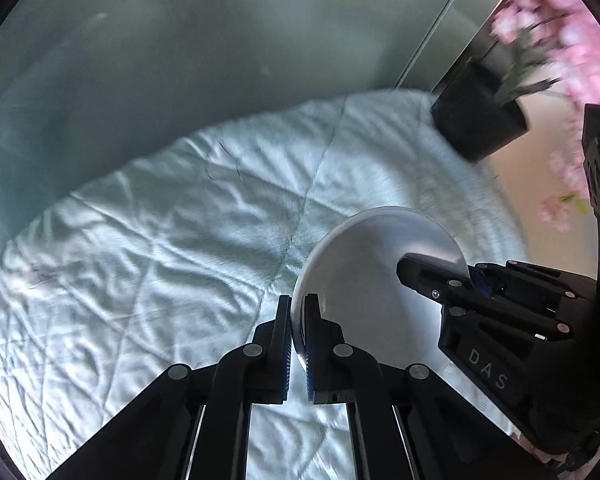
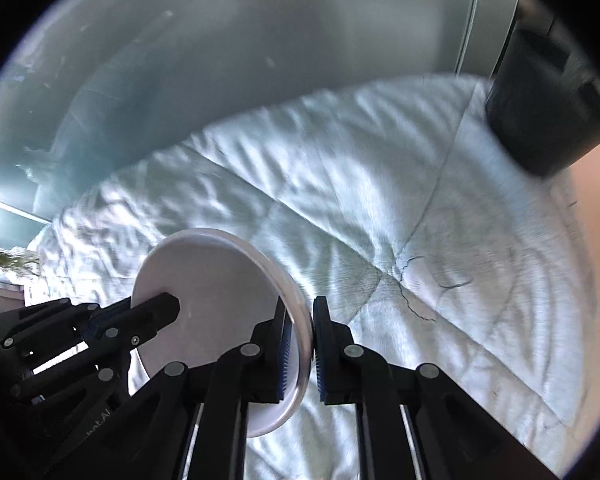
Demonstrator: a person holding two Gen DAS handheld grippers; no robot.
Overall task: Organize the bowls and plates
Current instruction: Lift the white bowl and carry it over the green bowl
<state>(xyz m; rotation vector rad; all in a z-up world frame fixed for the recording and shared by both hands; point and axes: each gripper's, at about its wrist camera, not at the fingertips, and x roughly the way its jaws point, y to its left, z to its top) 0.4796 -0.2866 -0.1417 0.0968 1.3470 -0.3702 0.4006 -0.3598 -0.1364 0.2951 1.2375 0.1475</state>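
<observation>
A small white plate (image 1: 364,280) is held on edge, nearly upright, between the two grippers above a rumpled white quilt (image 1: 160,240). The left gripper (image 1: 298,332) is closed narrow on the plate's rim, its blue-padded fingers (image 1: 286,344) pinching the edge right at their tips. Just to its right, the right gripper (image 1: 432,276) reaches in from the side and clamps the opposite rim, one black finger lying flat across the plate's face.

In the right wrist view the right gripper (image 2: 302,344) has the plate (image 2: 220,300) standing between its fingers, the rim against the left pad; whether the right pad (image 2: 320,344) touches cannot be told. The left gripper (image 2: 156,312) grips the far rim to the left. Ahead and to the right of both tools, a black pot (image 1: 480,116) of pink flowers (image 1: 560,20) sits at the quilt's edge
</observation>
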